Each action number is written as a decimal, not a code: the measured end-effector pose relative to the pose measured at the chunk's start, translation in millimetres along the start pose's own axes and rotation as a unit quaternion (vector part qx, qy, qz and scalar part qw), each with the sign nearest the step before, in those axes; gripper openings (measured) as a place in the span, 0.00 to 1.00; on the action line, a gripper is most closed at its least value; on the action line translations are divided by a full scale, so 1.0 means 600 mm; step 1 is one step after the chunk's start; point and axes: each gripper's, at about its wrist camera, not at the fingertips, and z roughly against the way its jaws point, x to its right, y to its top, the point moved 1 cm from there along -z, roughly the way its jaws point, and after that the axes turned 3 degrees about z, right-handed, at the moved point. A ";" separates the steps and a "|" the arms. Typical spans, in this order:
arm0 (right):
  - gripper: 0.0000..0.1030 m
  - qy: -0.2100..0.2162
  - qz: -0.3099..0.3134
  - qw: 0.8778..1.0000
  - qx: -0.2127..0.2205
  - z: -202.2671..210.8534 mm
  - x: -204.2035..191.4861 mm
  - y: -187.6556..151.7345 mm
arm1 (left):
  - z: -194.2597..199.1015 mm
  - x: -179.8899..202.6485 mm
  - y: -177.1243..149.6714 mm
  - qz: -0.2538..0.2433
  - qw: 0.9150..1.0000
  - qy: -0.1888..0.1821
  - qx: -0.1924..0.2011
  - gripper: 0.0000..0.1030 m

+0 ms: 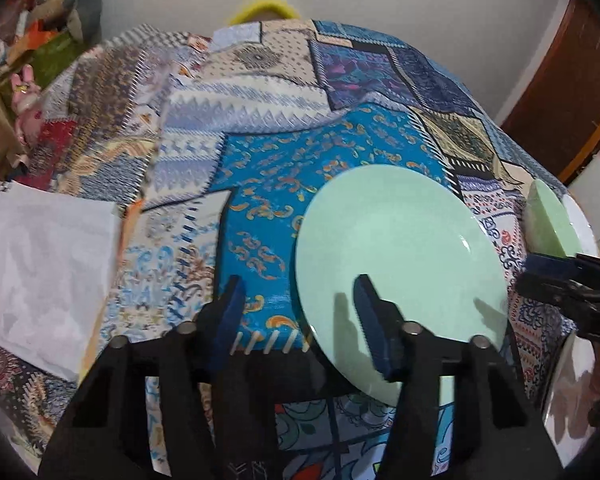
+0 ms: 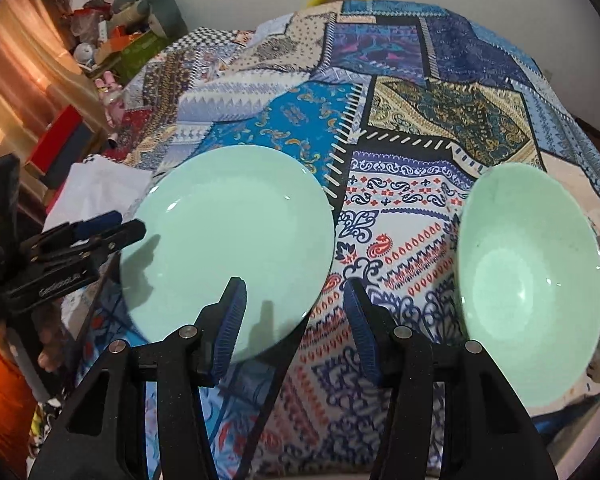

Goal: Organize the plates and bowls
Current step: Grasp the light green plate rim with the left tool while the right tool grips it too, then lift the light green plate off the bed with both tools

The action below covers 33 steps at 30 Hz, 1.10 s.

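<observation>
Patchwork cloth in blues, creams and golds (image 1: 284, 92) covers the desk in front of you, with a white wall behind. From your left wrist, the left gripper (image 1: 298, 304) hangs with its blue-padded fingers (image 1: 232, 300) spread wide and holding nothing; the right-hand finger sits over the round pale green plate (image 1: 396, 248), which lies flat on the cloth at 3 o'clock of centre. A white sheet of paper (image 1: 44, 264) lies at 9 o'clock. From your right wrist, the right gripper (image 2: 294, 308) is likewise wide apart and empty, its left finger over the near rim of the plate (image 2: 228, 240). A pale green ceramic bowl (image 2: 528, 280) sits at 3 o'clock, well apart from the plate.
</observation>
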 end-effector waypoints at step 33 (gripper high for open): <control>0.22 0.013 -0.012 0.999 -0.040 -0.045 0.007 0.004 | 0.001 0.011 -0.023 -0.009 0.999 -0.024 -0.020 0.18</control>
